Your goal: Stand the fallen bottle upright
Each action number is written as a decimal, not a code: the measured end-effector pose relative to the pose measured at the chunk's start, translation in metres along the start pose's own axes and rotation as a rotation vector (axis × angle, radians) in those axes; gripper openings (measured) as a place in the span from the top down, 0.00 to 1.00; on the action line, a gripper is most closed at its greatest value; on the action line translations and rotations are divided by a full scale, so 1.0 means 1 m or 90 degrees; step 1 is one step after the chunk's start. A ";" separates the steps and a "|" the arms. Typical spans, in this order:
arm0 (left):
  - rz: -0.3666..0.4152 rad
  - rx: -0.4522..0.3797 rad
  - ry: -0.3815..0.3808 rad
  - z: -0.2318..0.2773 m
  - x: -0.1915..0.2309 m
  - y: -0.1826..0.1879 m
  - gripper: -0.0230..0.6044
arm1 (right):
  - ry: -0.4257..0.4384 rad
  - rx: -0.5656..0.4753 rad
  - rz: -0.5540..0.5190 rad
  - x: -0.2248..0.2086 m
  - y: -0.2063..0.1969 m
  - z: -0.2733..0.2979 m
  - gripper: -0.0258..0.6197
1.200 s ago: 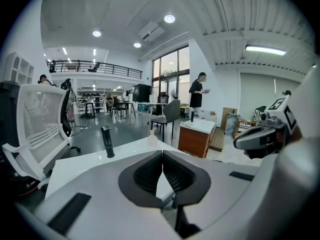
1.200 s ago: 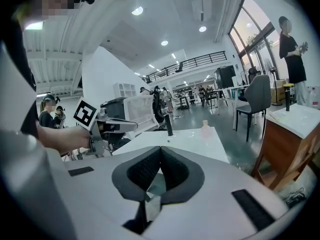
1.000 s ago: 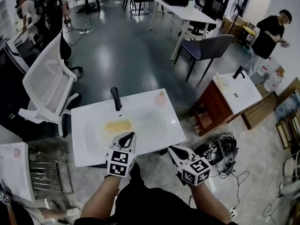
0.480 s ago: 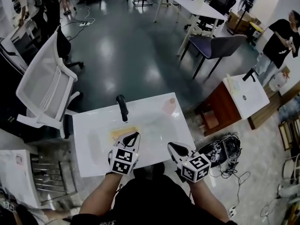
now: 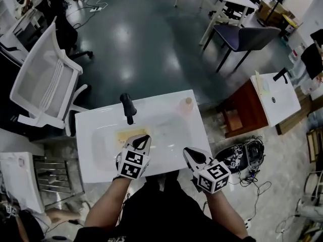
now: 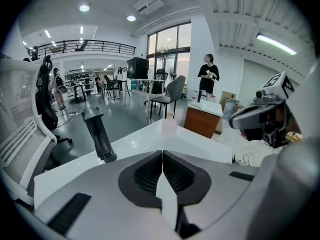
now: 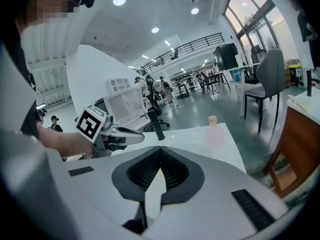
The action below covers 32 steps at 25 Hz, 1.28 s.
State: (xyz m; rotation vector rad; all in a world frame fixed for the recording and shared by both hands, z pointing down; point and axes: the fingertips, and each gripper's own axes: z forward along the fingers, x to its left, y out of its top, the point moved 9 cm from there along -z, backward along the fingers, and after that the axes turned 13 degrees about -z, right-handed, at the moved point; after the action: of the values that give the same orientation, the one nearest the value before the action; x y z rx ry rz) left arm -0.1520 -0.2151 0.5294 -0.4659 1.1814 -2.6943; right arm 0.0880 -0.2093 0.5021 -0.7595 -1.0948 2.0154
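Note:
A small pale pink bottle (image 5: 187, 105) with a tan cap stands upright on the far right corner of a white sink (image 5: 86, 125); it also shows in the left gripper view (image 6: 169, 126) and the right gripper view (image 7: 214, 130). A yellowish flat object (image 5: 130, 134) lies in the basin; what it is I cannot tell. My left gripper (image 5: 143, 139) is shut and empty, its tip over the basin just beside that object. The right gripper (image 5: 187, 152), also shut and empty, hangs over the sink's near right edge. In their own views both pairs of jaws (image 6: 162, 153) (image 7: 160, 149) meet with nothing between them.
A black faucet (image 5: 127, 106) rises at the sink's far side. A white mesh chair (image 5: 45, 82) stands at the left and a metal rack (image 5: 50, 178) at the near left. A wooden cabinet with a second sink (image 5: 272, 97) and floor cables (image 5: 242, 158) lie to the right.
Both grippers have moved forward and down towards the sink. The left tip has gone from the sink's near edge to over the basin. The jaws stayed shut.

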 end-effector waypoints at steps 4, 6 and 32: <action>0.019 0.022 0.009 0.029 0.000 -0.003 0.93 | 0.020 0.009 0.012 -0.011 -0.013 0.011 0.94; 0.027 0.039 0.008 0.039 0.000 -0.005 0.93 | 0.030 0.012 0.014 -0.013 -0.015 0.018 0.94; 0.402 0.332 0.000 0.205 0.001 -0.078 0.62 | 0.021 0.033 0.077 -0.045 -0.064 0.025 0.94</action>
State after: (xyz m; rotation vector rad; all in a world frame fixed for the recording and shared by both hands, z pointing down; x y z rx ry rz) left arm -0.0844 -0.3035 0.7185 -0.0024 0.4621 -2.2924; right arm 0.1144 -0.2320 0.5762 -0.8472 -0.9946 2.1156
